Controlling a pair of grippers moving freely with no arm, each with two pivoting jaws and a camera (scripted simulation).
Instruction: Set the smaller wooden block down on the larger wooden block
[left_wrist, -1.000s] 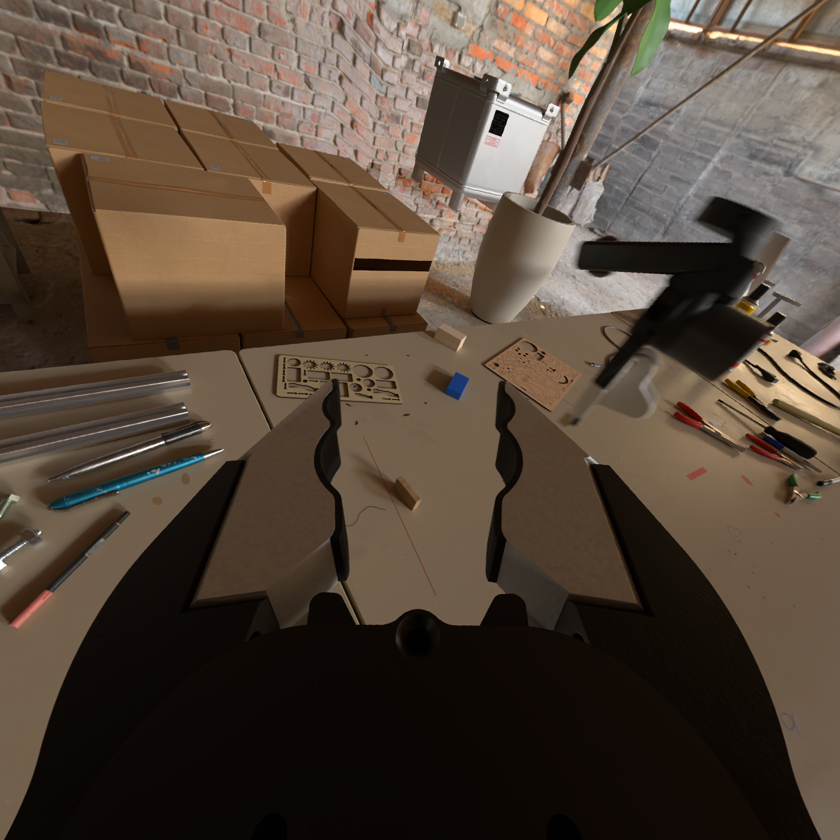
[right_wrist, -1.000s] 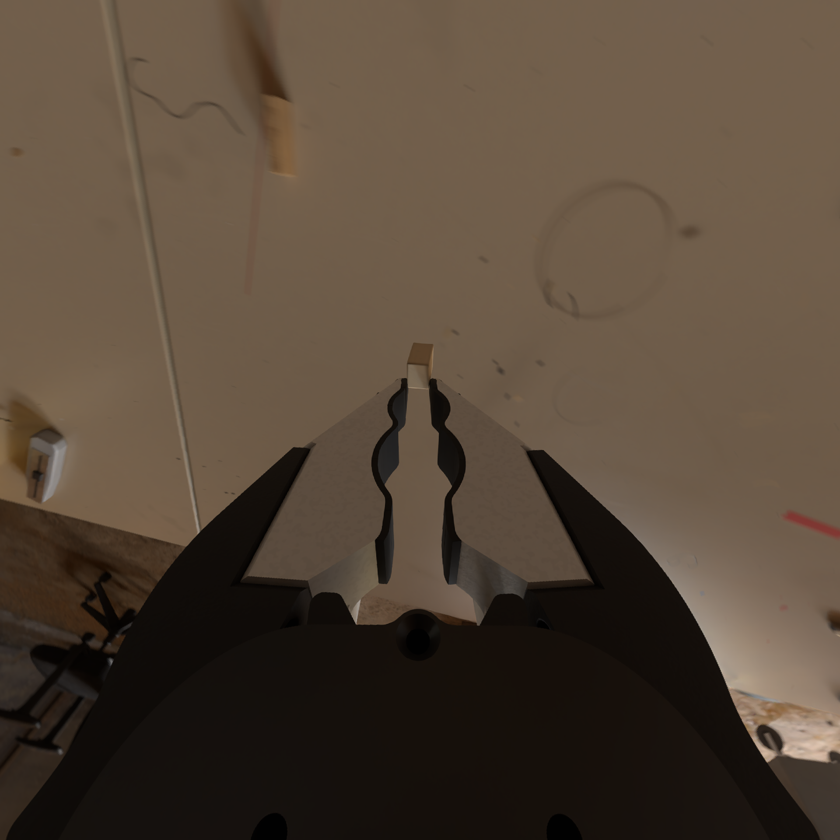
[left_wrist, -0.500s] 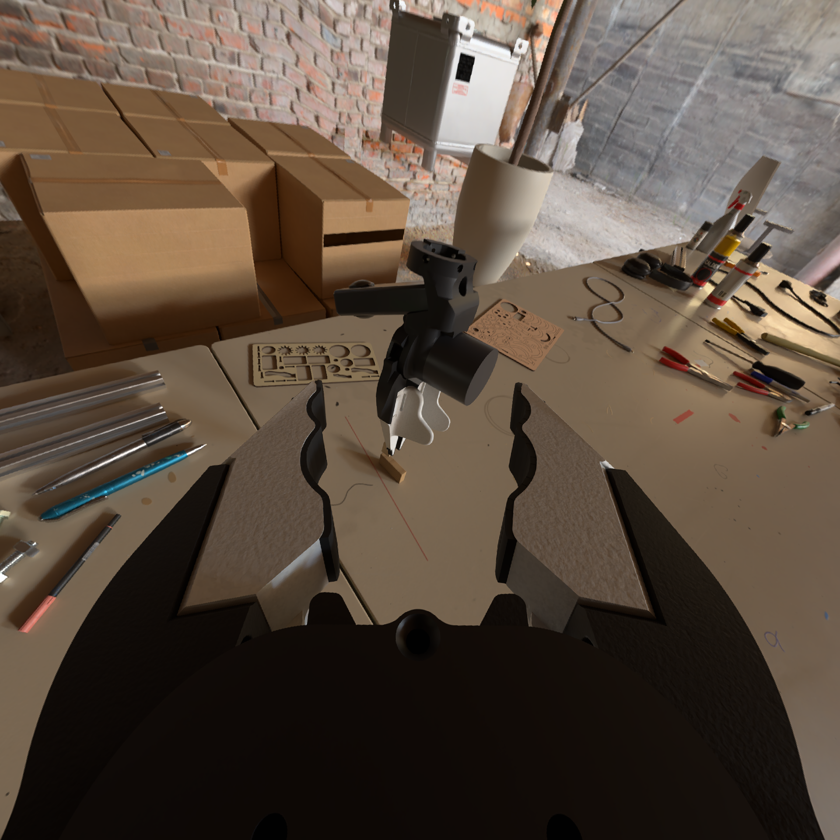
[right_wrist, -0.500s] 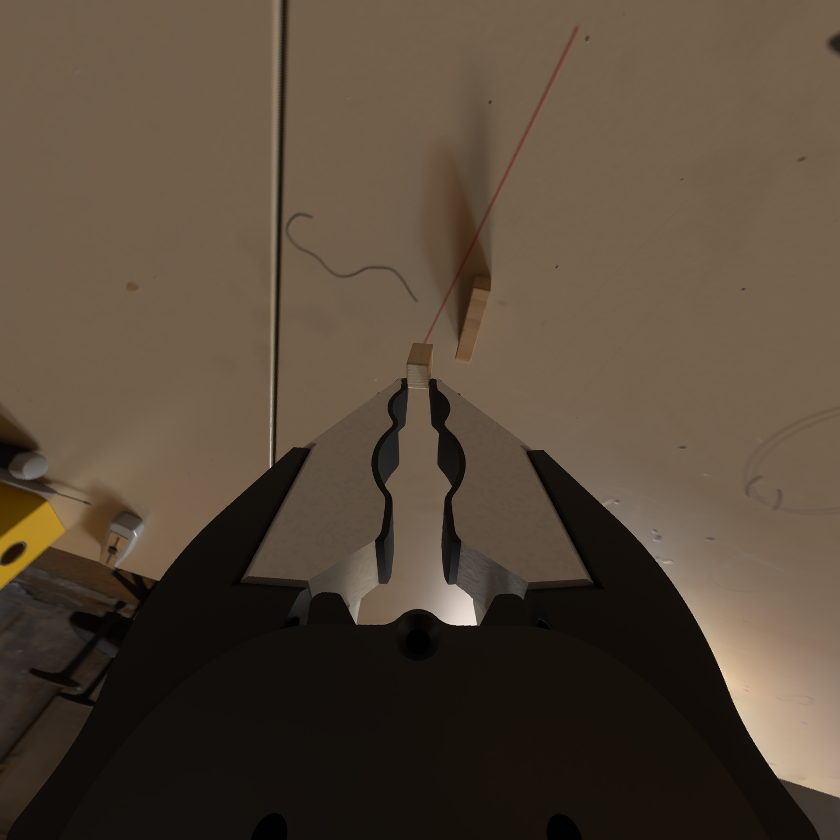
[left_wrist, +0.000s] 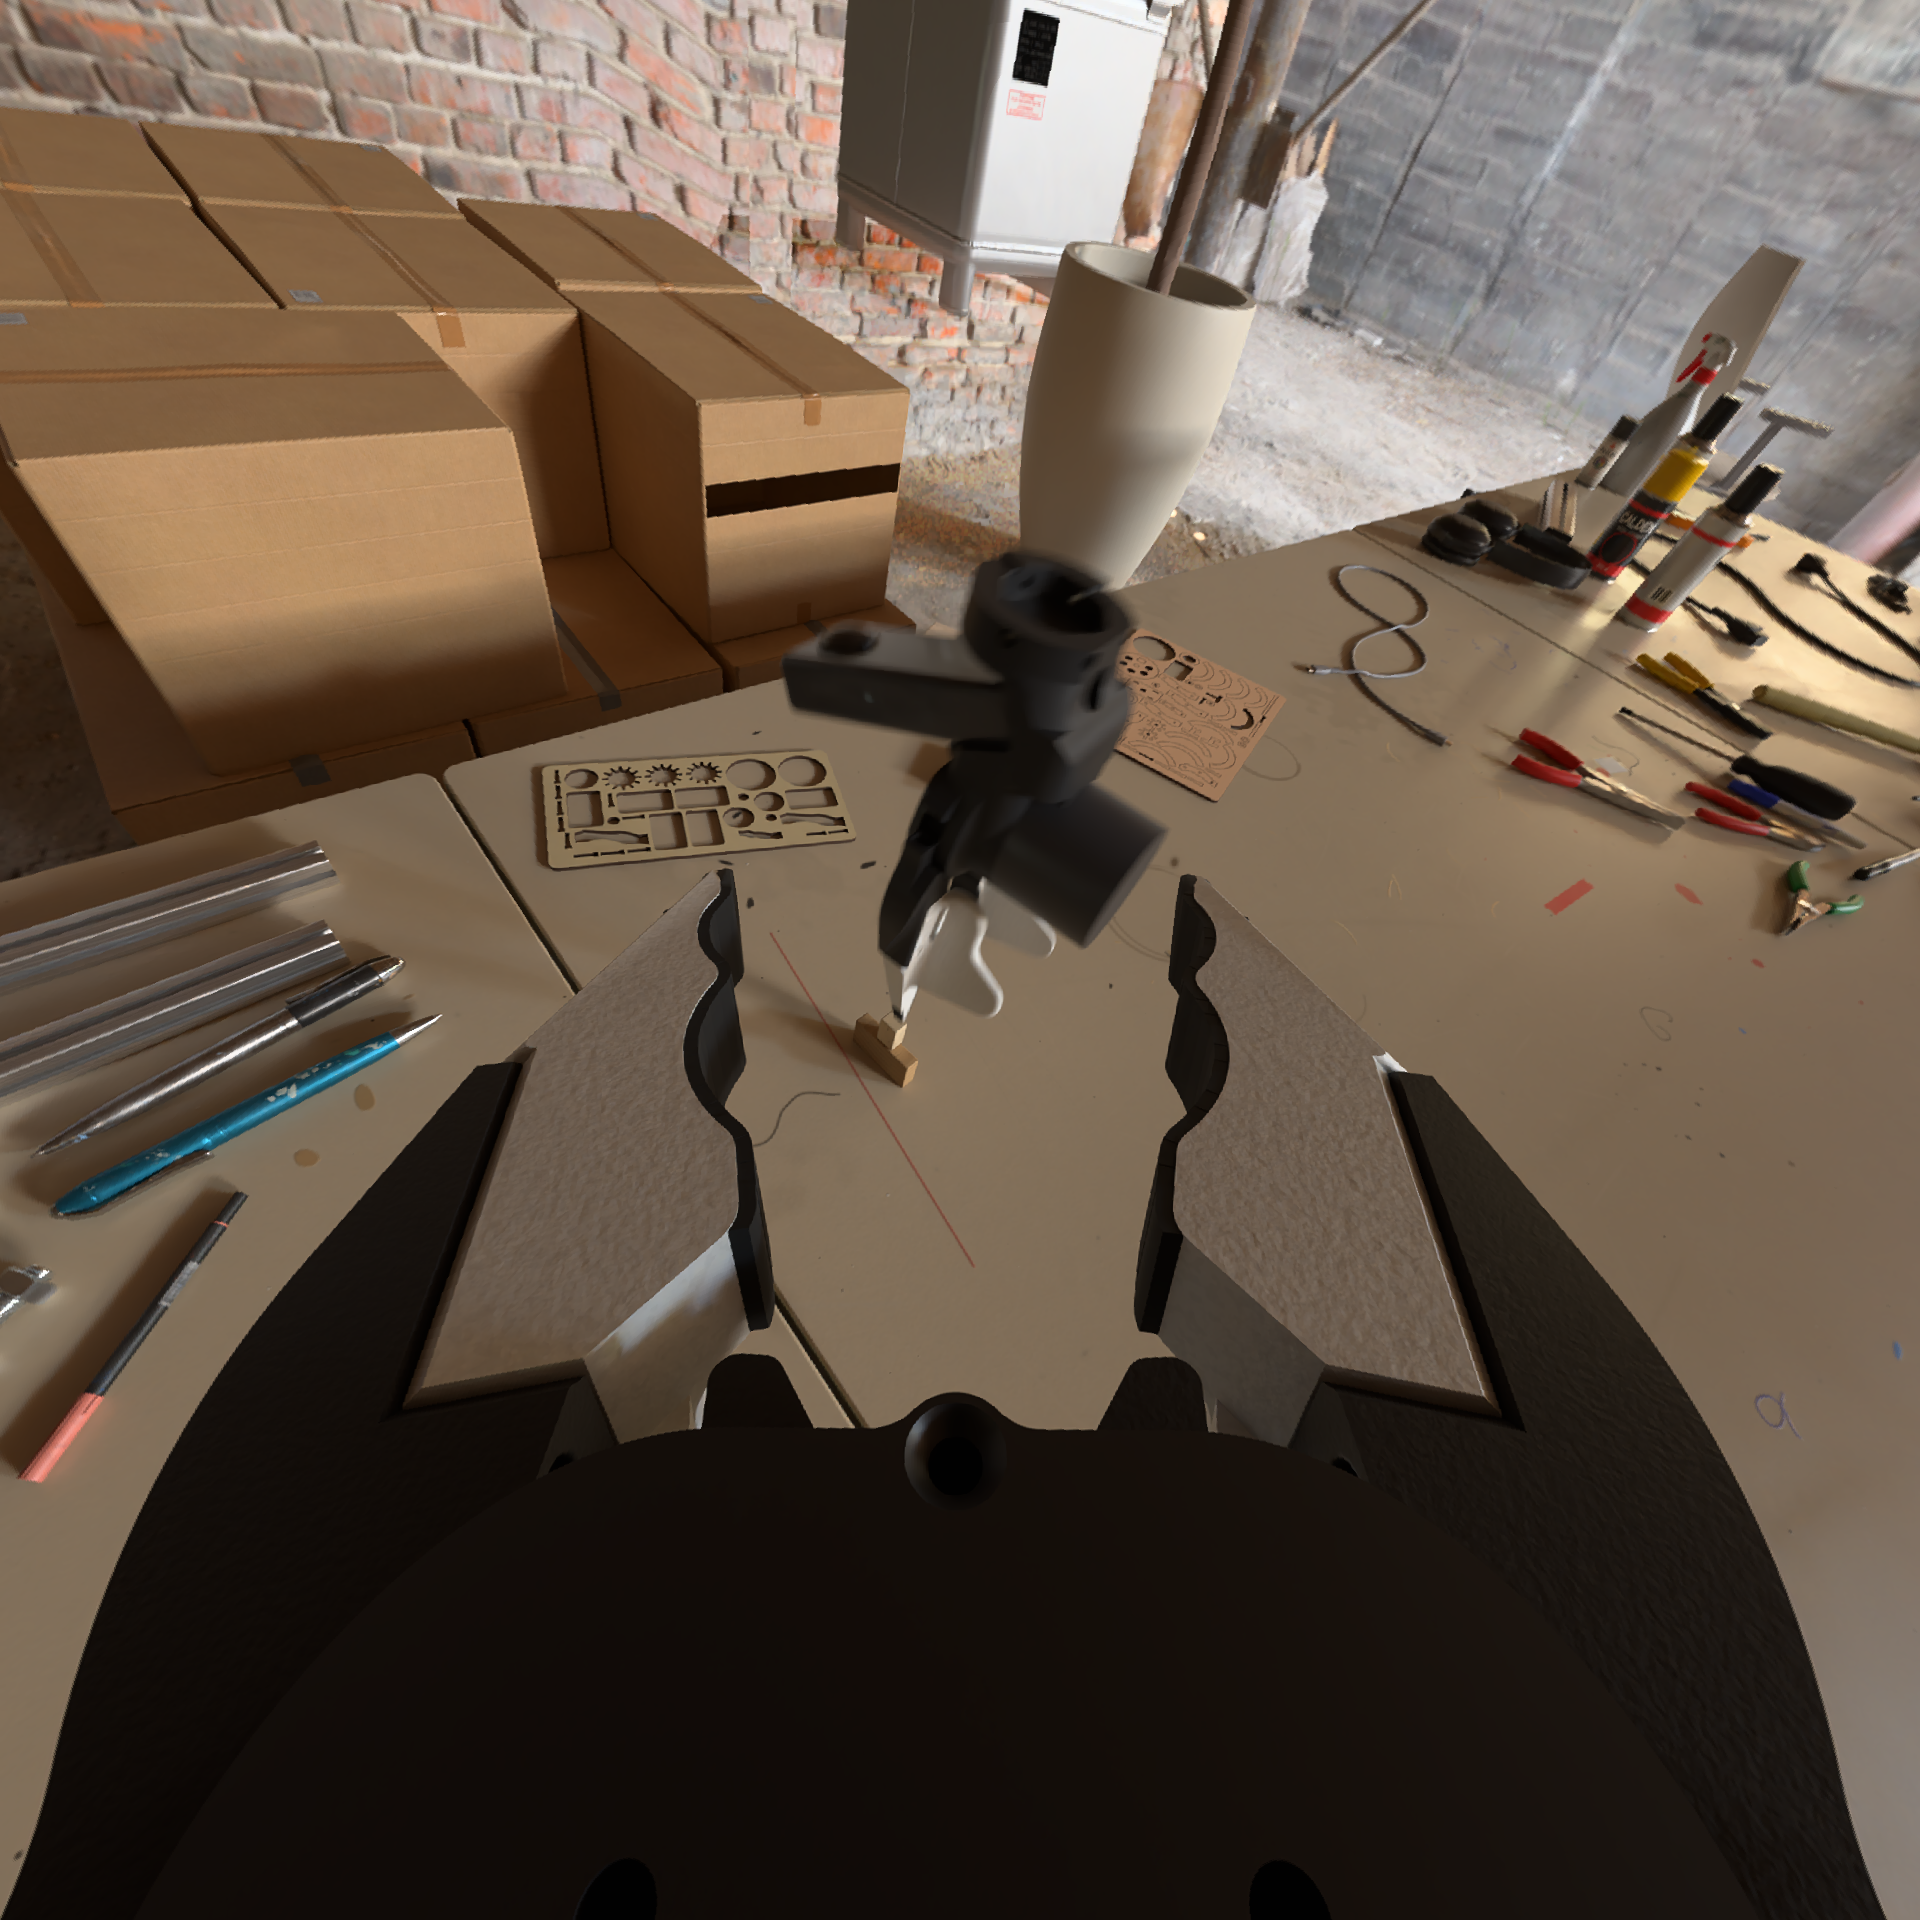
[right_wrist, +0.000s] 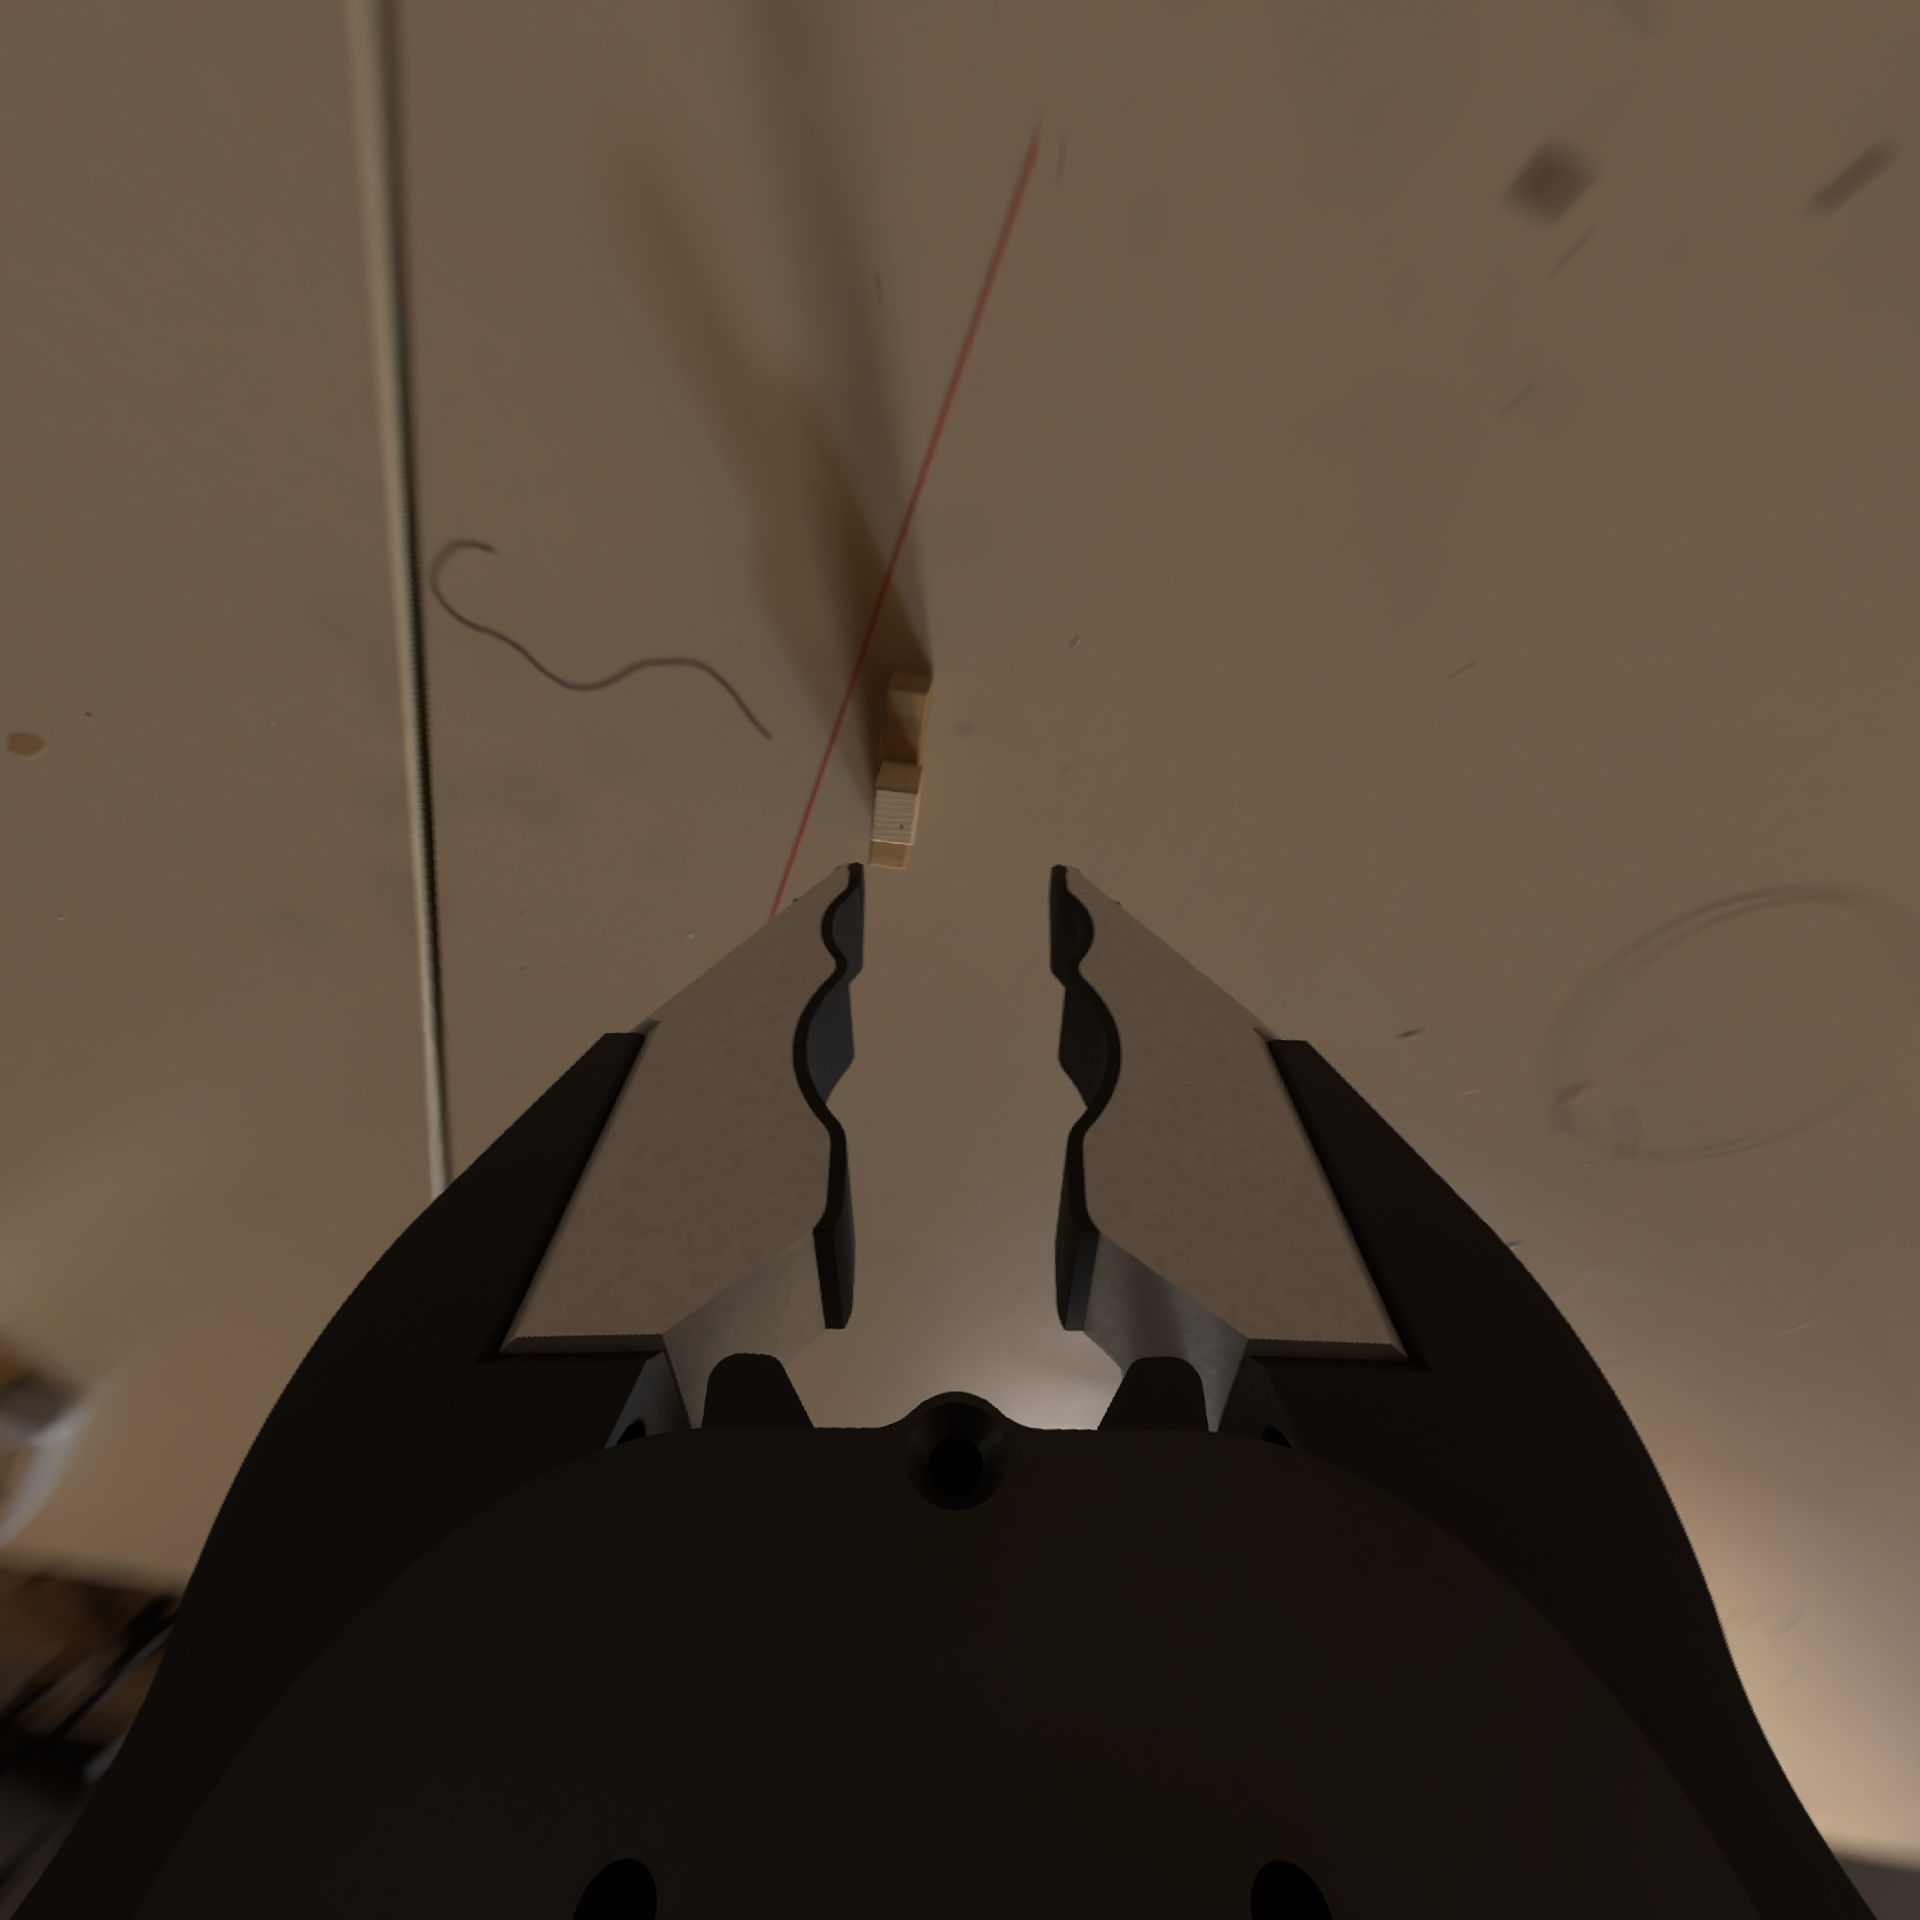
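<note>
The smaller wooden block (right_wrist: 897, 814) is pale and lies on top of the larger wooden block (right_wrist: 907, 694), a flat strip on the beige table beside a thin red line. Both also show in the left wrist view, the smaller block (left_wrist: 890, 1032) on the larger block (left_wrist: 902, 1068). My right gripper (right_wrist: 956, 883) is open and empty, its tips just short of the blocks and a little to their right. In the left wrist view the right gripper (left_wrist: 899, 997) hangs blurred over the blocks. My left gripper (left_wrist: 956, 904) is open and empty, well back from them.
Pens (left_wrist: 239, 1101) and metal tubes (left_wrist: 156, 904) lie at the left. A cut-out card (left_wrist: 691, 805) and a brown card (left_wrist: 1195, 707) lie behind the blocks. Pliers and screwdrivers (left_wrist: 1662, 790) lie at the right. Cardboard boxes (left_wrist: 312, 520) and a tall vase (left_wrist: 1132, 416) stand beyond the table.
My right gripper carried the smaller block over to the larger block, opened and let it go. The smaller block now rests on the larger one, and the gripper has drawn back a little.
</note>
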